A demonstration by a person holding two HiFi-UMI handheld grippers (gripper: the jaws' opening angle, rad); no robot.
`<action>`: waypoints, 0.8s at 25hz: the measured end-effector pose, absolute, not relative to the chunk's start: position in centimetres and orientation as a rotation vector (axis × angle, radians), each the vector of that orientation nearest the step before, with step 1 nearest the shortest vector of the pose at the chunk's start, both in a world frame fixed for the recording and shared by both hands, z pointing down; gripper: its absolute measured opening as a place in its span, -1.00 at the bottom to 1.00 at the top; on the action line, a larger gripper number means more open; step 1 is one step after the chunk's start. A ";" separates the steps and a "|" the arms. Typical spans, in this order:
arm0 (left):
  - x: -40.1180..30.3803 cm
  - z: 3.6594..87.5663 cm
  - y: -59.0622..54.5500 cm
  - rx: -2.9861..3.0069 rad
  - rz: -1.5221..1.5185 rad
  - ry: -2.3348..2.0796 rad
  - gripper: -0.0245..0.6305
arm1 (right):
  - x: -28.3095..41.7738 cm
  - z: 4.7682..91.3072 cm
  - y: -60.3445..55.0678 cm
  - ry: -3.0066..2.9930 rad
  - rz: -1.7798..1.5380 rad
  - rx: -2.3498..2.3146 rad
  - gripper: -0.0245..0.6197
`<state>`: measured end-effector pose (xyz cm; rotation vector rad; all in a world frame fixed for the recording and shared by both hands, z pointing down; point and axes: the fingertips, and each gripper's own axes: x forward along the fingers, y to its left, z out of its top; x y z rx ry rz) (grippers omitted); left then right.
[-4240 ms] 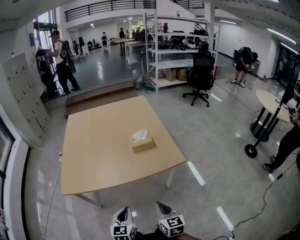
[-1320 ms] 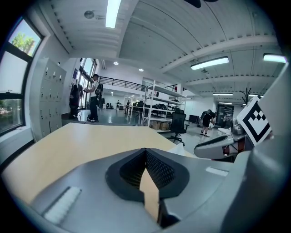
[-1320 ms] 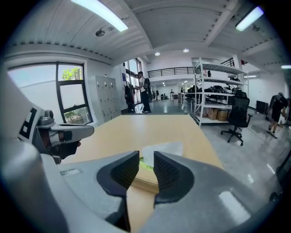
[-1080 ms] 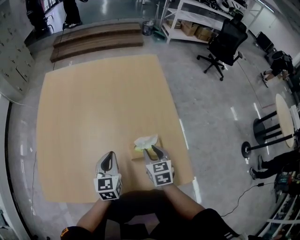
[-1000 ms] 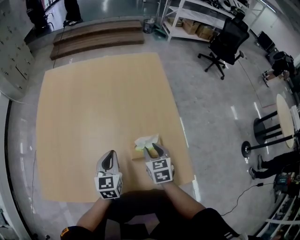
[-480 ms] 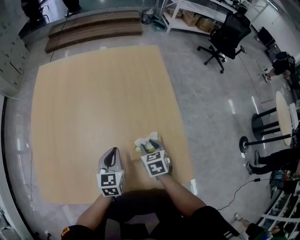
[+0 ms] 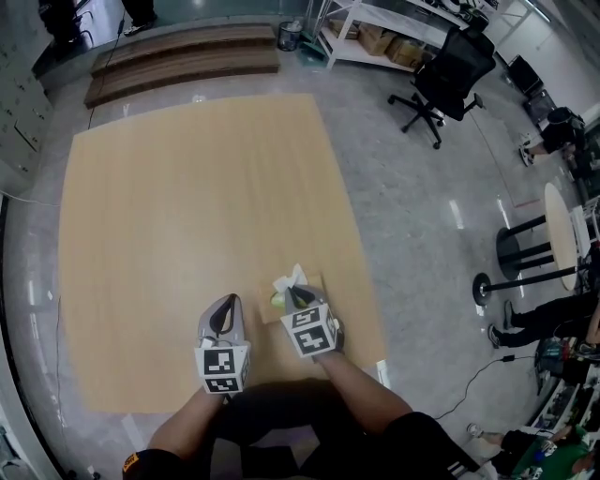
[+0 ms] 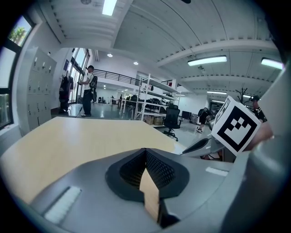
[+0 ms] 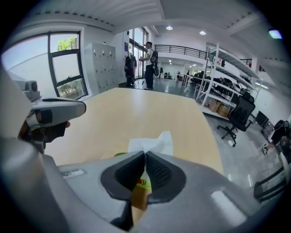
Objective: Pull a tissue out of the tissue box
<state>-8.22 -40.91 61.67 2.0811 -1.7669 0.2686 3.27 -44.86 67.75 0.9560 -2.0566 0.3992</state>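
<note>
The tan tissue box [image 7: 269, 312] lies near the table's [image 7: 187, 206] front right corner, mostly hidden under my right gripper [image 7: 298, 292]. A white tissue [image 7: 289, 278] sticks up from its top. In the right gripper view the jaws are closing and their tips [image 9: 145, 154] pinch the tissue [image 9: 152, 143], which fans out just beyond them. A strip of the box [image 9: 139, 199] shows through the gap behind the pads. My left gripper [image 7: 225, 307] hovers over bare table to the left of the box. Its jaws [image 8: 145, 151] are shut, with nothing between them.
The box sits close to the table's right edge [image 7: 361, 281]. Beyond that edge lie grey floor, a black office chair [image 7: 450, 70], a white shelf rack [image 7: 375, 28] and a round stand table [image 7: 530, 248]. A person [image 7: 544, 319] stands at far right. Wooden steps [image 7: 178, 61] lie behind the table.
My right gripper dropped onto the tissue and its wide-open jaws closed on it; the tissue now stands pinched upright. The left gripper stayed where it was.
</note>
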 end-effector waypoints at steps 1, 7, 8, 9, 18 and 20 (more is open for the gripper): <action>-8.1 61.7 -40.8 2.083 0.264 -1.760 -0.87 | 3.4 67.4 -44.9 -2.065 0.403 0.970 -0.91; -7.8 61.7 -40.4 2.087 0.237 -1.745 -0.87 | 3.8 64.0 -45.3 -2.166 0.406 1.105 -0.92; -7.7 61.4 -40.5 2.092 0.230 -1.744 -0.87 | 3.9 63.2 -45.5 -2.185 0.389 1.133 -0.92; -7.7 61.1 -40.6 2.096 0.225 -1.746 -0.87 | 4.1 62.4 -45.7 -2.202 0.372 1.158 -0.92; -6.9 60.7 -38.5 2.166 0.197 -1.743 -0.87 | 4.9 58.3 -43.4 -2.292 0.288 1.282 -0.92; -7.2 60.4 -37.8 2.184 0.196 -1.741 -0.87 | 4.7 58.0 -42.2 -2.299 0.289 1.298 -0.92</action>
